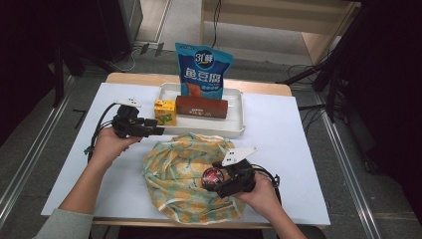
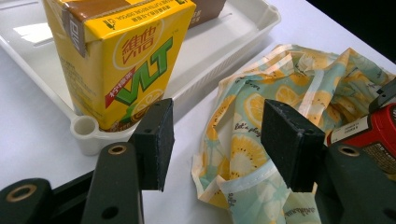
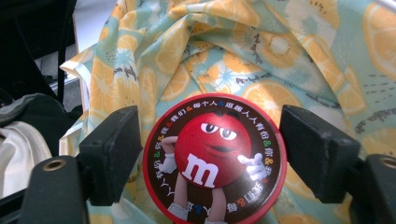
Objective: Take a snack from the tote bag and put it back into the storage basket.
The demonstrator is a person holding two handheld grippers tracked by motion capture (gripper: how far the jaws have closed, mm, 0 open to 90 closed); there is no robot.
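Item 1: a white tray (image 1: 234, 130) at the far middle of the white table (image 1: 298, 149). In it we recorded a blue snack bag (image 1: 204, 69) standing upright at the back, a brown box (image 1: 201, 107) lying lengthwise, and a yellow drink carton (image 1: 165, 112) at the tray's left end.

Item 2: a lemon-print cloth (image 1: 179, 179), crumpled on the table just in front of the tray.

Item 3: a round red M&M's tin (image 3: 212, 161), held over the cloth.

Item 4: left gripper (image 1: 158, 131), held in the left hand (image 1: 112, 144) beside the carton. We found its jaws wide apart with nothing between them.

Item 5: right gripper (image 1: 211, 181), in the right hand (image 1: 259, 194). We saw the tin sitting between its jaws, the left pad touching the rim; we could not tell whether the right pad touched.
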